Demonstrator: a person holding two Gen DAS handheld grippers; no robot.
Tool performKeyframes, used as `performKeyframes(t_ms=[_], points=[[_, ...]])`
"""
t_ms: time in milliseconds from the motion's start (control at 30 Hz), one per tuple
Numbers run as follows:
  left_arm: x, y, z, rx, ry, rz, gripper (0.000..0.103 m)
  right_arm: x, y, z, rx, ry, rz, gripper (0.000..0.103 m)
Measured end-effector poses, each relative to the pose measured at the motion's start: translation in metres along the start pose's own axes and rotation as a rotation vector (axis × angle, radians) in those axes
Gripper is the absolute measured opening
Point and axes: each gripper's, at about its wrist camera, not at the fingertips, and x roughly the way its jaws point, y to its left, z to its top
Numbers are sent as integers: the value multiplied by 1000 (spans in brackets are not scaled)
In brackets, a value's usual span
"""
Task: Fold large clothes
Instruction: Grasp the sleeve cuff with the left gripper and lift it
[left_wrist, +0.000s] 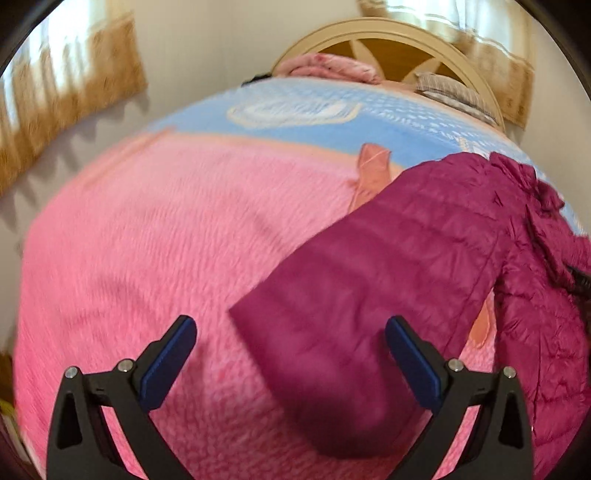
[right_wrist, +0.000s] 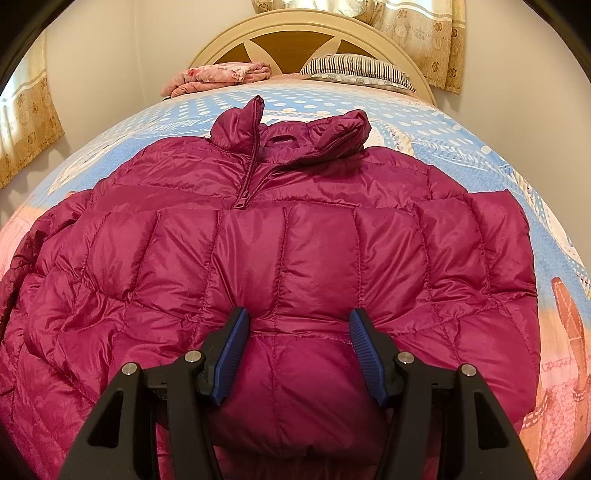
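Jaws: left gripper (left_wrist: 291, 354) wide, empty, above sleeve (left_wrist: 369, 295) | right gripper (right_wrist: 297, 347) half-open, pads pinching a puffy fold of jacket (right_wrist: 288, 240) on bed (right_wrist: 480, 147) | handling: light, soft, slippery, springy; grip at cuff and hem seams.

Glossy quilted jacket (right_wrist: 295, 236), fuzzy blanket (left_wrist: 147, 240)
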Motion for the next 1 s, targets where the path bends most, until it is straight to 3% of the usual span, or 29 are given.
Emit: performKeyframes(t_ms=[100,233,300,367,433,467,767,1000], points=[[7,-2,-5,-29,27,-56,101,-1,2,0,-4,-2,-9,59],[10,-18,-5,-39,28,-109,86,-1,1,0,2,-2,-22,63],[12,-14,-5,-41,31,-110,71,-1,2,0,3,-2,-25,64],[9,-8,-4,-37,14,-94,39,-1,2,0,3,-3,-27,64],[1,-2,0,-43,-17,-107,22,-1,3,0,3,-3,-28,64],[-5,2,3,-51,-37,-115,18,-1,2,0,3,-3,-28,64],[-63,-1,53,1,-224,-141,12,-5,-3,2,26,14,7,65],[-107,-43,101,92,-337,-203,12,-64,-21,2,26,-58,72,65]])
